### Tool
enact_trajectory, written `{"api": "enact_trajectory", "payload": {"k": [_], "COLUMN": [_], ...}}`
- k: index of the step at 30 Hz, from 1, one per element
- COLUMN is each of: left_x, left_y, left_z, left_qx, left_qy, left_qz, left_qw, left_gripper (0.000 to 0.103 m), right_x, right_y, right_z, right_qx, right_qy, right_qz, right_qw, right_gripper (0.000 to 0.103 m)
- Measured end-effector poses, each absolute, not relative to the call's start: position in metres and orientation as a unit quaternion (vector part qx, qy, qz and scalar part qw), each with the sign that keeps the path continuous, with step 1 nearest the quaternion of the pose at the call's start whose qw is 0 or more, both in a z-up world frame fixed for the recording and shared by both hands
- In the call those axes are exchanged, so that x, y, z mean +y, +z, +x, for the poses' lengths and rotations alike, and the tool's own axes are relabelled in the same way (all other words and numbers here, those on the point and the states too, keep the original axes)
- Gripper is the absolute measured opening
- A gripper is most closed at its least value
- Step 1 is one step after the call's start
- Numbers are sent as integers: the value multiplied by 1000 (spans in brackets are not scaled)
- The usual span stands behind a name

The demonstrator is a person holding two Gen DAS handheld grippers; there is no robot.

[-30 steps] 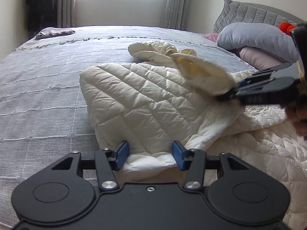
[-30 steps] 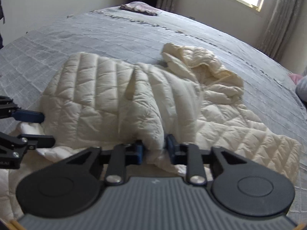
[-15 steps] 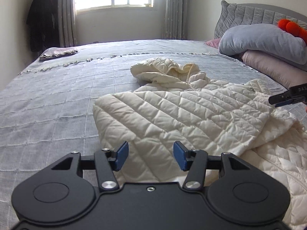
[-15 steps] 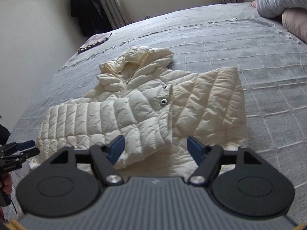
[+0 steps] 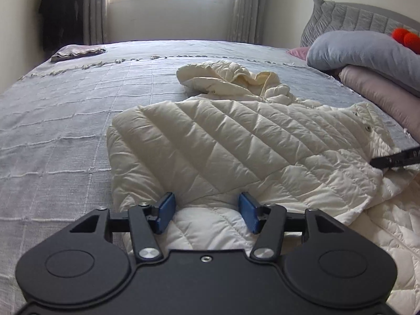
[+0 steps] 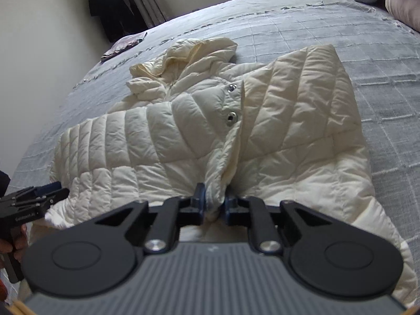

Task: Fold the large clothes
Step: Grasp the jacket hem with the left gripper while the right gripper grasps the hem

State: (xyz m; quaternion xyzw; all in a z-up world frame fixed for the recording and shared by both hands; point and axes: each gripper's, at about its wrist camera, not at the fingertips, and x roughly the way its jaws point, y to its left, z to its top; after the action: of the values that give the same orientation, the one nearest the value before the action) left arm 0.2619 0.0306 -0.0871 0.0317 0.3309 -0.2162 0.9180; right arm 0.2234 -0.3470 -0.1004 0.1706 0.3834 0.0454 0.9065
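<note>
A cream quilted puffer jacket (image 5: 236, 141) lies on the grey bedspread (image 5: 65, 120), hood toward the window. It also shows in the right wrist view (image 6: 162, 141), with two snap buttons on its front edge. My left gripper (image 5: 207, 212) is open, its blue pads on either side of a jacket fold at the near edge. My right gripper (image 6: 214, 204) is shut on a bunched part of the jacket's front edge. The left gripper also shows in the right wrist view (image 6: 56, 191), and the right gripper's tip shows in the left wrist view (image 5: 393, 158).
Grey and pink pillows (image 5: 367, 57) are stacked at the headboard on the right. A small folded cloth (image 5: 76, 52) lies at the far corner of the bed. Dark clothing (image 6: 115, 5) hangs by the curtain. Bare bedspread lies to the jacket's left.
The right gripper let go of the lifted flap, which now lies flat, opened wide, then closed on the jacket's front edge. The left gripper stayed open and shifted slightly.
</note>
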Motion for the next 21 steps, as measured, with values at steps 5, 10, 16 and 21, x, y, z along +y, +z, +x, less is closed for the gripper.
{"api": "enact_trajectory", "payload": {"k": [5, 10, 16, 21], "left_x": [32, 38, 52, 69], "left_y": [-66, -49, -42, -47], "left_z": [242, 202, 159, 127], "left_qx": [335, 330, 357, 389], "left_qy": [-197, -185, -163, -145], "left_qz": [46, 59, 40, 55], "left_qw": [920, 924, 919, 908], "left_gripper": [62, 83, 93, 93], "right_x": [-348, -345, -343, -360], "right_y": [-89, -65, -51, -55], "right_z": [206, 171, 127, 86], "right_qx": [380, 365, 370, 377], "right_qy": [42, 20, -19, -29], "right_qz": [178, 145, 74, 79], "right_qw": [907, 920, 926, 922], "right_gripper": [24, 69, 91, 94]}}
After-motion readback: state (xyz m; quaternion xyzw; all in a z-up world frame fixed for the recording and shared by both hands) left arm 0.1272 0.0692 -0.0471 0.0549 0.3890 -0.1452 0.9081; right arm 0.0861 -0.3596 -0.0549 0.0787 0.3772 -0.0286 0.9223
